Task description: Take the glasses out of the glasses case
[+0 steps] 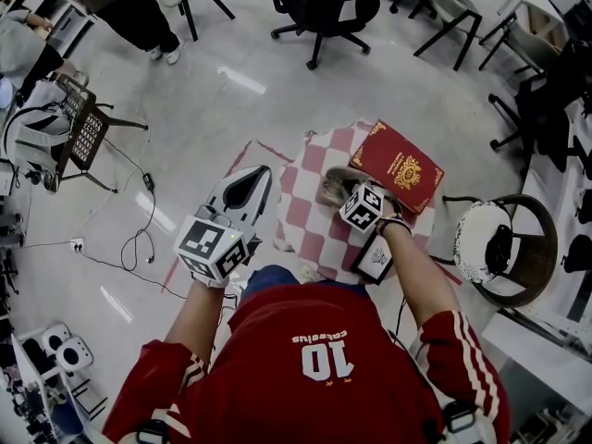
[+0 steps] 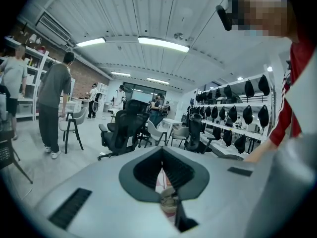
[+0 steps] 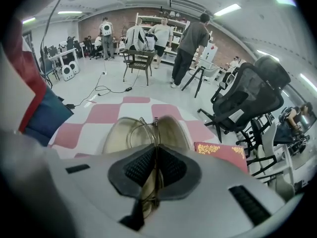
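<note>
An open beige glasses case (image 1: 330, 187) (image 3: 174, 128) lies on a red-and-white checked cloth (image 1: 307, 213) (image 3: 106, 113). My right gripper (image 1: 350, 195) (image 3: 156, 147) hangs just over the case, shut on thin-framed glasses (image 3: 154, 127). The glasses stand edge-on between its pads, their front over the case's hollow. My left gripper (image 1: 257, 178) (image 2: 162, 155) is raised left of the cloth with its jaws shut and nothing between them. Through its slit, the case (image 2: 168, 198) shows small and far below.
A red book (image 1: 400, 166) (image 3: 219, 150) with gold print lies on the cloth, right of the case. A small dark-framed card (image 1: 375, 259) sits at the near edge. A round chair (image 1: 499, 240) stands to the right, office chairs (image 1: 319, 3) behind, cables (image 1: 139, 239) on the floor at left.
</note>
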The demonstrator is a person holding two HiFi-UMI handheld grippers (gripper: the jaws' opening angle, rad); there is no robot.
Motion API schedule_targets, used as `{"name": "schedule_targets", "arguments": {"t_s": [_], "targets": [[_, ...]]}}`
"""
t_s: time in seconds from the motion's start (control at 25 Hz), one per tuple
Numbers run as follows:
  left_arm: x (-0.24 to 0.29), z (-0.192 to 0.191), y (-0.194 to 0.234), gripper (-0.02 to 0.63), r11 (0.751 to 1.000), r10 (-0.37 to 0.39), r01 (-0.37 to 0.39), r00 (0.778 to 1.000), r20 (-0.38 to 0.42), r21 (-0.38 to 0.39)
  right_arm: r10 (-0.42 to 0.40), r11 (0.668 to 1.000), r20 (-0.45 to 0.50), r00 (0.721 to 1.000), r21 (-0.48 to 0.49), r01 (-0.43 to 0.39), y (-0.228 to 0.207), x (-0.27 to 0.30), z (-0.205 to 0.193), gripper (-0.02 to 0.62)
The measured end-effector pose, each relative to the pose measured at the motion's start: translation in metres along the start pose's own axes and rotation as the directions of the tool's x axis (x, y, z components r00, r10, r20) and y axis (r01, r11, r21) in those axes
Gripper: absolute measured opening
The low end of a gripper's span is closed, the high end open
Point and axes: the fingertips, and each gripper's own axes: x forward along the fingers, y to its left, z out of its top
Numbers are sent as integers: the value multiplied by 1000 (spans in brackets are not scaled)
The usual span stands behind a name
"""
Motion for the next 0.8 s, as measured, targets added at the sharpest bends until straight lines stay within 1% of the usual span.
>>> {"name": "schedule_targets", "arguments": {"t_s": [0.44,0.8], "targets": [[-8,8,-12,8,1000,-18,18,1000,13,25,-22,1000,31,999,-22,22,0,-24,3,32],[-17,16,-26,8,998,-46,44,999,28,43,-99,995,100,990,22,97,-7,-64,17,31]]}}
